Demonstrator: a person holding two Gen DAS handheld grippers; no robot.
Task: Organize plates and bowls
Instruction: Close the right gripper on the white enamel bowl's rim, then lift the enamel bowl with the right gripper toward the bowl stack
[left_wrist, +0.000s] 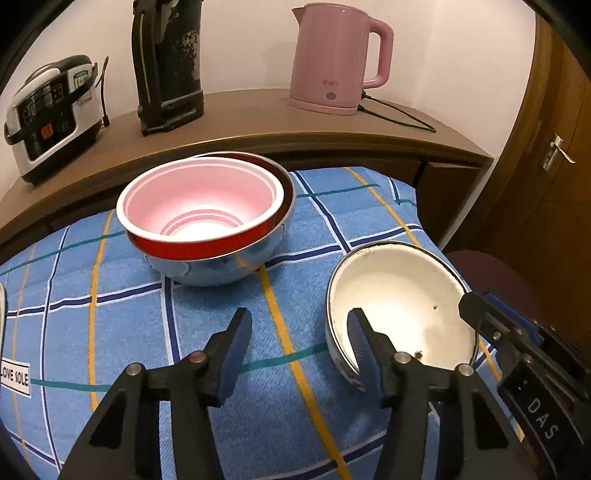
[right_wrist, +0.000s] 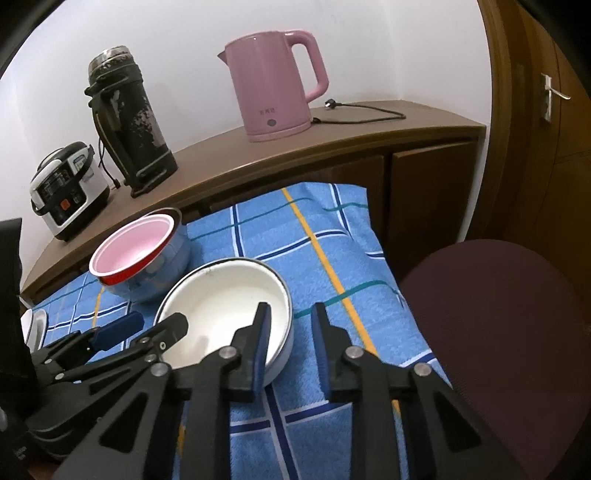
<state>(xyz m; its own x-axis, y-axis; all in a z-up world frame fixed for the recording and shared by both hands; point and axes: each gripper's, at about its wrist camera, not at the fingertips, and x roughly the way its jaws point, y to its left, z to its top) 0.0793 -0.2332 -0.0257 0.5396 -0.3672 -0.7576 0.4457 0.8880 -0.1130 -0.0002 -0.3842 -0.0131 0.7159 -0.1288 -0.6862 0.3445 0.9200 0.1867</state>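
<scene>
- While two bowls are sitting nested, a red-and-pink plastic bowl inside a shiny steel bowl, one white enamel bowl is lying on the blue checked cloth.
- The left gripper is straddling its rim, jaws apart.
- The right gripper is straddling the far rim, not pressing.

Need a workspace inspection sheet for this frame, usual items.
Surface: blue checked cloth, lying flat.
Job's things: red bowl nested in steel bowl; white bowl apart from them; white dish partly in view.
Clutter: rice cooker, black flask, pink kettle, all on the counter.
Grippers: left gripper and right gripper open, straddling opposite sides of the white bowl's rim, not clamped.
Cables: kettle cord loose on the counter.
Surroundings: wooden door, maroon chair seat.
</scene>
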